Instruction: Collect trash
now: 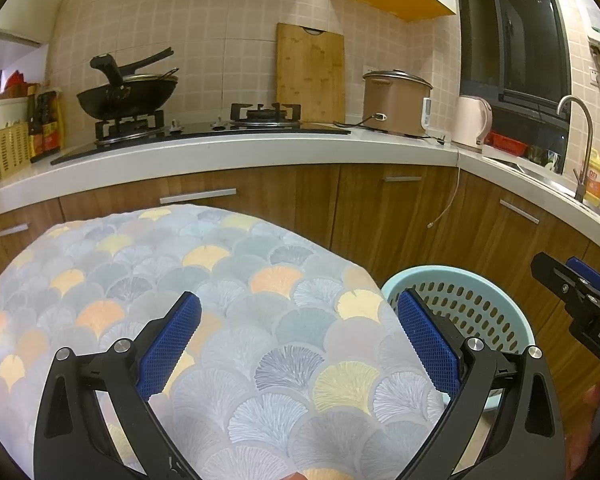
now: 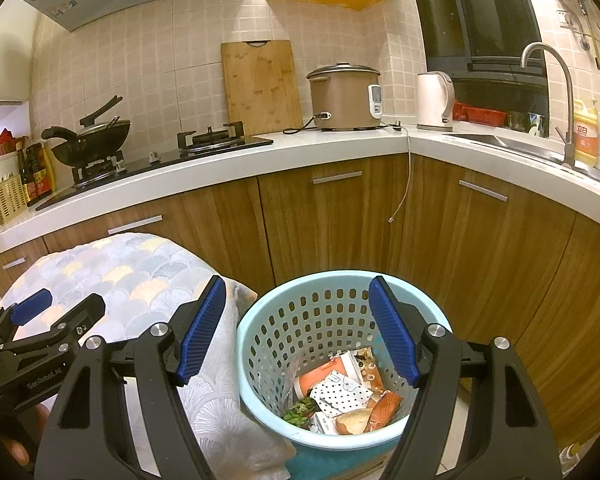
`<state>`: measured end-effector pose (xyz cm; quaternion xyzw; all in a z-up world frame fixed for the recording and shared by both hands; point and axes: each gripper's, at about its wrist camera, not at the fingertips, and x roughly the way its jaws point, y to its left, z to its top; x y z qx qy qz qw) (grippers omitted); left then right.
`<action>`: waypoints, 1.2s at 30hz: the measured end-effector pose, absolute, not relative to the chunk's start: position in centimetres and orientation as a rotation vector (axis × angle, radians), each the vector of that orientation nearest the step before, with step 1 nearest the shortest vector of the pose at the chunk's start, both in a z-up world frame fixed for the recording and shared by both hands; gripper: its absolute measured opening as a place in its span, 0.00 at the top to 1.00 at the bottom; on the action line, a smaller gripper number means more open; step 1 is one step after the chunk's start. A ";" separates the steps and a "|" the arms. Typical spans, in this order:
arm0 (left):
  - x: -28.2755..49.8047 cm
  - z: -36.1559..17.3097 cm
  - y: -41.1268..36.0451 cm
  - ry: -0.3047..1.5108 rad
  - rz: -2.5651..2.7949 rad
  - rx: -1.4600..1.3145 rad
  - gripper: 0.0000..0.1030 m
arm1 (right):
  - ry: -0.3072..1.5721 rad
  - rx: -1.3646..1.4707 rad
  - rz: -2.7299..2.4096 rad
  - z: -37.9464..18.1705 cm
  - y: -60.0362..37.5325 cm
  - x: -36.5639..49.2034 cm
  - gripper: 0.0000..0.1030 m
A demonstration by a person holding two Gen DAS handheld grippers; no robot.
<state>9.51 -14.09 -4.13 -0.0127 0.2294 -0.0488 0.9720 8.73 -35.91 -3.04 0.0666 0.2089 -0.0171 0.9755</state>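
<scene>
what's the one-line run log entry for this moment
left gripper: open, empty, over patterned cloth | right gripper: open, empty, above basket | trash: in basket

The right gripper hangs with its jaws wide apart above a light blue perforated basket that stands on the floor in front of wooden cabinets. Nothing is between the blue pads. In the bottom of the basket lies trash: an orange packet, a dotted white wrapper, some green scraps and a piece of bread. Just left of the basket, touching its rim, is a table covered by a cloth with a fan pattern. The left gripper hovers over that cloth at the left edge, empty. On the counter behind stand a wok, a cutting board, a rice cooker and a kettle, with a faucet at the right.
</scene>
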 end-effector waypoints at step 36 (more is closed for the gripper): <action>8.6 -3.3 -14.3 0.438 -0.044 -0.004 0.07 | 0.409 0.125 -0.040 -2.4 -35.4 7.7 0.32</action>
